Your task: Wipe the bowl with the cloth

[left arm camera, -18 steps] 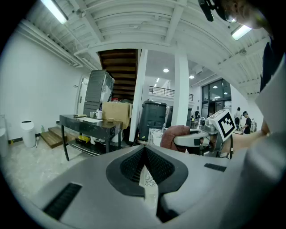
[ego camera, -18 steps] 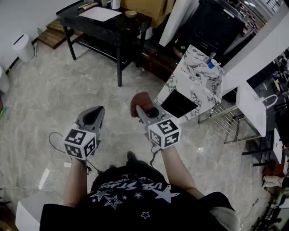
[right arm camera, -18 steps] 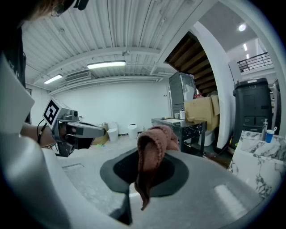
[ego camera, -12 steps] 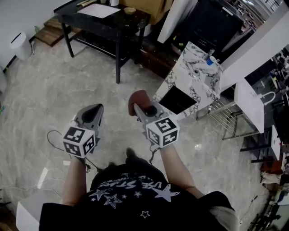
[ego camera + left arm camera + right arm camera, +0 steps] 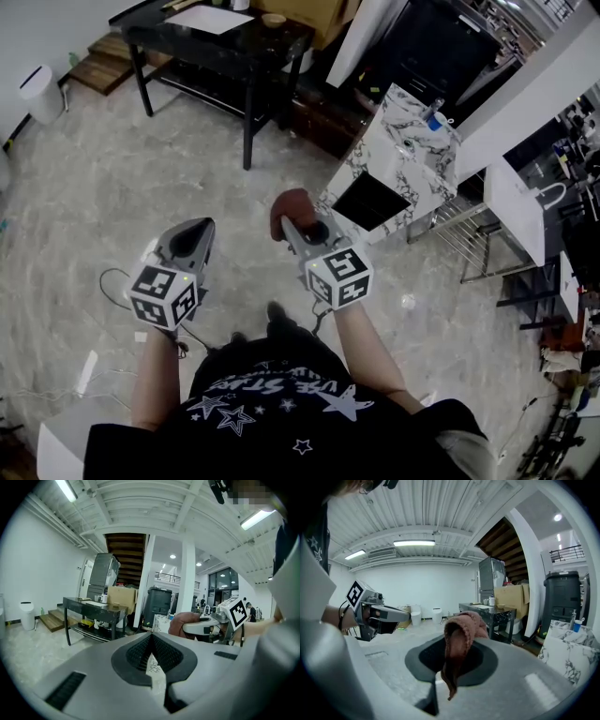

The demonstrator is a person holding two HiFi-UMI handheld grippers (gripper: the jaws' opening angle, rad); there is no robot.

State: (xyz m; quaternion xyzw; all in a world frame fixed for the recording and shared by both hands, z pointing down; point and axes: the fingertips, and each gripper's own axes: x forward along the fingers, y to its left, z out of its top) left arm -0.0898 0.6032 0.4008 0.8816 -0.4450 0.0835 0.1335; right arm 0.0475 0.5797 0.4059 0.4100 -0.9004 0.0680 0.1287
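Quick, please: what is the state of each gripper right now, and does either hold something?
Left gripper: closed, jaws together, nothing between them.
Right gripper: closed on the brown cloth, which hangs from its jaws.

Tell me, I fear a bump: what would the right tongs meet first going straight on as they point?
Probably bare floor: the right tongs, shut on the cloth, tilt slightly down toward the black table, which stands well beyond them. Depth is hard to judge.
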